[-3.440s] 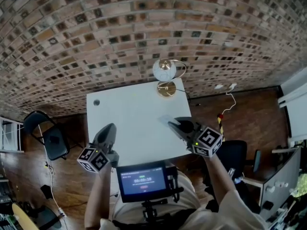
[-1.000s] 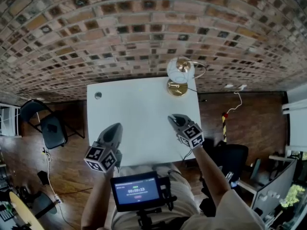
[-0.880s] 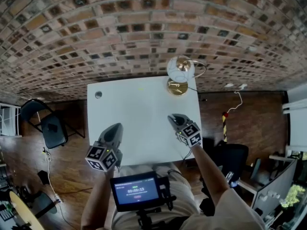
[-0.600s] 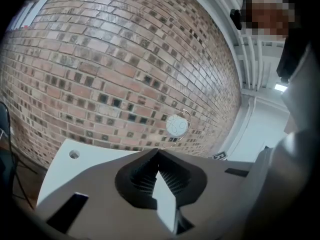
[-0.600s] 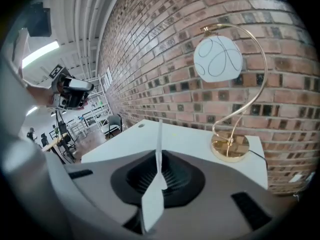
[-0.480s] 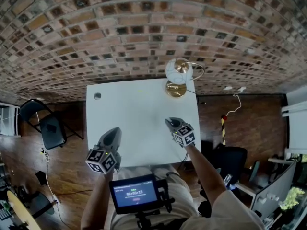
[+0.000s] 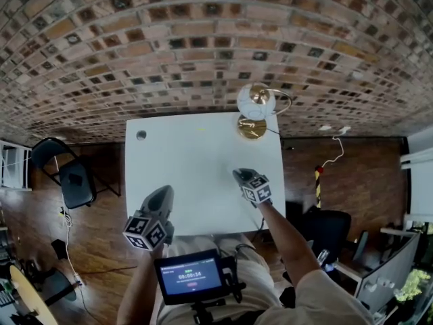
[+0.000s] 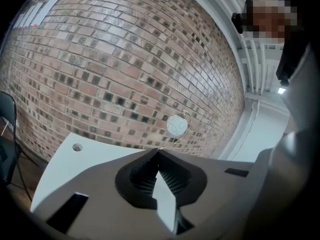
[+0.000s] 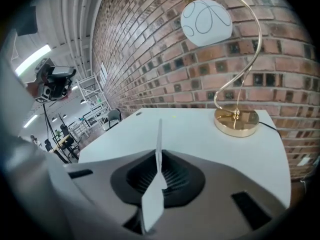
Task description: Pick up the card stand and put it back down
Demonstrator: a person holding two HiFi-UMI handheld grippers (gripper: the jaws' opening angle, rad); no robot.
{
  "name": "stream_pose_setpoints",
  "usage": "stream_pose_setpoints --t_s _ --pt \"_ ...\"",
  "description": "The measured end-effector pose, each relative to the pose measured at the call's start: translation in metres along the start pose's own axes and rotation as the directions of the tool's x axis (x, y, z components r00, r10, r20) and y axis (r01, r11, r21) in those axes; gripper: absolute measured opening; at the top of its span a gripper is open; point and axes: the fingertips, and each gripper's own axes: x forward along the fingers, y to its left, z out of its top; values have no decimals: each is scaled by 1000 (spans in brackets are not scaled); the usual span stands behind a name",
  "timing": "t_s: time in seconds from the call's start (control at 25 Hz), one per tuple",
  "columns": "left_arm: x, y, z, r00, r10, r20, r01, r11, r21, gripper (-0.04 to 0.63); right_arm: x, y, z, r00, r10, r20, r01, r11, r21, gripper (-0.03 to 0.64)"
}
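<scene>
White worktop (image 7: pixel 189 168) — gold-based globe lamp (image 7: pixel 254 107) at far right corner; brick wall (image 7: pixel 203 46) behind, black chair (image 7: pixel 71 181) left.

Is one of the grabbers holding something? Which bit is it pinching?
The right gripper pinches the thin, pale, flat card stand by its near edge; the left gripper holds nothing.

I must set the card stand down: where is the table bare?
Most of the table is bare, from the hole at its far left corner to the near edge. Only the far right corner, by the lamp, is taken.
</scene>
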Motion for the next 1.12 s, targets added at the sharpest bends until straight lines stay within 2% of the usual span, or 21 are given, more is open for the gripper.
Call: stream_pose_setpoints --t_s 0.32,0.68,0.88,1.0,1.12 --pt "-3 -8 -4 999 -5 -36 6 1000 28 0 17 -10 -15 999 -19 -36 21 999 36 26" --pt "-13 5 2 998 38 -48 -36 998 44 0 29 -18 -24 1000 -29 -8 29 998 62 34" --pt "-16 9 3 998 52 -39 -50 997 52 0 34 -14 -34 999 21 -39 -18 997 70 45" --pt "-17 9 2 998 59 -35 -58 997 44 0 36 -12 -41 996 59 -73 -57 998 29 54" --pt "-20 8 1 997 68 -34 -66 997 47 0 35 -8 -52 983 137 -125 -138 990 -4 38"
